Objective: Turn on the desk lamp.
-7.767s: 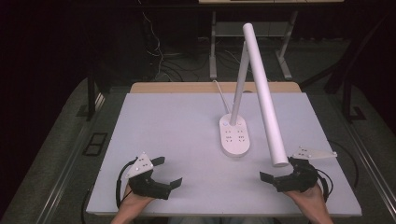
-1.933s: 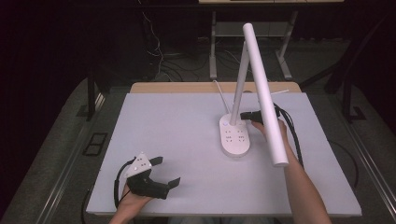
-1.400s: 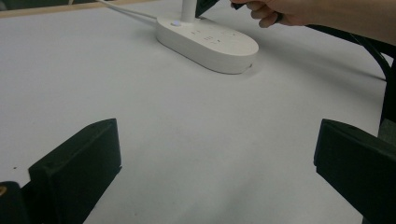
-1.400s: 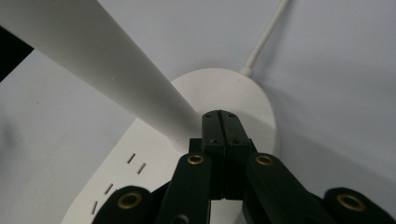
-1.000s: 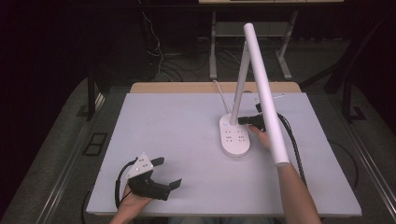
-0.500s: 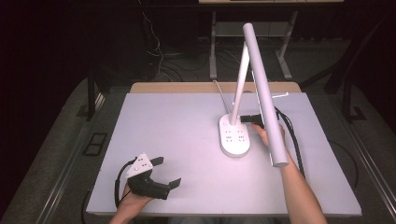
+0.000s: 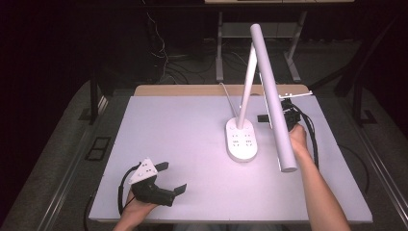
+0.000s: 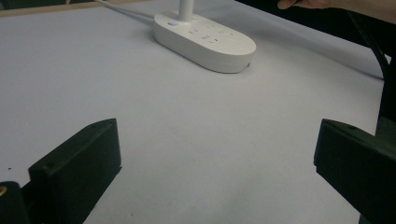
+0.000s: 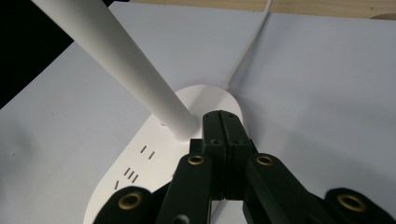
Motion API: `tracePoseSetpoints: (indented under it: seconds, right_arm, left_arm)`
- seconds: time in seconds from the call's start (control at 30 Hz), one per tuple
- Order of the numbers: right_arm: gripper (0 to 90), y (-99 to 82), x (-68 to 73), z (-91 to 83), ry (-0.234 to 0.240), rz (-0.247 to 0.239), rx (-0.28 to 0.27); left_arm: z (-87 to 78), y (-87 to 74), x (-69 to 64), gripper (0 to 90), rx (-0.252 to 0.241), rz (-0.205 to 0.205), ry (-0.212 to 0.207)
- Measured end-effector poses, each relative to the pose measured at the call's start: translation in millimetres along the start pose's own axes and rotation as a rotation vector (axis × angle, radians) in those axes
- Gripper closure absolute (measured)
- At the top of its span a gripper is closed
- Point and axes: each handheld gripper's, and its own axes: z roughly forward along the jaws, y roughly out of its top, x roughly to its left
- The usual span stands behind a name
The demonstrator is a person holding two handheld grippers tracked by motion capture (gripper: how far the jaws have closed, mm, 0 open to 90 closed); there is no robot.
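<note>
Table (image 7: 183,125) first: white, with the desk lamp (image 7: 242,139) standing right of centre, its base flat and its tube slanting overhead. My right gripper (image 9: 223,122), jaws clenched on nothing, has lifted off near the stem (button probably pressed). A second ago it sat lower. My left gripper (image 7: 171,185) rests open, well apart.

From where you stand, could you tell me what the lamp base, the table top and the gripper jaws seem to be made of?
Lamp base: probably white moulded plastic, smooth and faintly glossy, with rounded edges and cut socket slots. Table top: a pale, matte sheet, perhaps laminate or a mat; a wood-coloured edge shows at the far side. Fingers of the left gripper: matte black, likely plastic, slightly grainy.
</note>
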Motion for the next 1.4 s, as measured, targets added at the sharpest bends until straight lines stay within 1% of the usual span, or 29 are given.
tracePoseSetpoints:
  seconds: [0.03,0.07,0.4,0.5,0.53,0.6,0.63,0.7,0.73,0.77,0.8,0.87,0.9,0.93,0.97,1.0,1.03,1.13,1.17,1.2,1.23,1.27,1.33,1.4]
  right_arm:
    - [89.5,0.3,1.8,-5.4,-0.004,-0.005,0.005]
    - [89.5,0.3,1.8,-5.4,-0.004,-0.005,0.005]
    - [89.5,-2.4,11.3,-30.9,-0.009,-0.049,-0.017]
    - [89.5,-8.6,15.8,-39.4,-0.003,-0.061,-0.02]
    - [89.5,-8.6,15.8,-39.4,-0.003,-0.061,-0.02]
    - [89.5,-12.6,18.3,-44.5,0.0,-0.06,-0.02]
    - [89.4,-16.6,20.7,-49.8,0.004,-0.058,-0.023]
    - [89.3,-18.5,21.8,-52.5,0.006,-0.062,-0.029]
    - [81.0,-22.4,24.0,-58.1,0.015,-0.058,-0.036]
    - [81.0,-22.4,24.0,-58.1,0.015,-0.058,-0.036]
    - [77.4,-24.0,24.7,-60.2,0.018,-0.053,-0.035]
    - [64.6,-27.9,27.4,-63.8,0.014,-0.049,-0.042]
    - [51.7,-32.3,29.4,-66.1,0.011,-0.035,-0.05]
    - [51.7,-32.3,29.4,-66.1,0.011,-0.035,-0.05]
    - [40.3,-37.8,31.5,-67.7,0.018,-0.033,-0.051]
    - [40.3,-37.8,31.5,-67.7,0.018,-0.033,-0.051]
    - [35.4,-40.9,32.8,-68.0,0.021,-0.032,-0.052]
    - [15.9,-49.6,36.9,-67.7,0.027,-0.032,-0.05]
    - [10.8,-52.4,38.2,-67.9,0.026,-0.033,-0.049]
    - [8.0,-56.2,40.0,-68.3,0.027,-0.036,-0.055]
    - [0.5,-58.6,41.1,-69.1,0.03,-0.035,-0.06]
    - [0.1,-61.7,42.6,-69.7,0.027,-0.035,-0.067]
    - [0.1,-68.4,45.9,-71.7,0.042,-0.029,-0.084]
    - [0.1,-75.1,48.5,-73.3,0.047,-0.035,-0.09]
  left_arm:
    - [0.0,0.1,-0.1,0.0,0.0,-0.001,0.0]
    - [0.0,0.1,-0.1,0.0,-0.001,-0.001,0.0]
    - [0.2,0.3,-0.7,0.0,-0.004,-0.002,-0.001]
    - [-0.6,0.5,-0.9,0.0,-0.005,0.0,0.001]
    - [-0.7,0.5,-0.9,0.0,-0.007,-0.001,0.001]
    - [-0.7,0.6,-0.7,0.0,-0.006,0.0,0.001]
    - [-0.5,0.5,-0.8,0.0,-0.005,-0.001,0.001]
    - [0.2,0.5,-1.4,0.0,-0.007,-0.002,0.001]
    - [0.3,0.5,-1.6,0.0,-0.006,-0.002,0.001]
    - [0.5,0.5,-1.7,0.0,-0.006,-0.001,0.002]
    - [0.7,0.6,-1.8,0.0,-0.006,0.0,0.001]
    - [0.7,0.6,-1.8,0.0,-0.005,0.002,0.0]
    - [0.7,0.7,-1.9,0.0,-0.005,0.002,0.001]
    - [0.7,0.7,-2.0,0.0,-0.005,0.002,0.001]
    - [0.5,0.7,-1.9,0.0,-0.004,0.004,0.001]
    - [0.4,0.7,-2.0,0.0,-0.004,0.004,0.001]
    - [0.3,0.8,-2.2,0.0,-0.004,0.003,0.002]
    - [0.3,0.8,-2.2,0.0,-0.003,0.006,0.001]
    - [0.1,0.9,-2.3,0.0,-0.004,0.005,0.002]
    - [0.1,0.8,-2.5,0.0,-0.005,0.004,0.001]
    - [-0.1,1.0,-2.6,0.0,-0.005,0.004,0.002]
    - [-0.2,0.9,-2.6,0.0,-0.005,0.003,0.002]
    - [-0.2,0.9,-2.5,0.0,-0.005,0.004,0.003]
    - [-0.2,0.9,-2.6,0.0,-0.005,0.006,0.002]
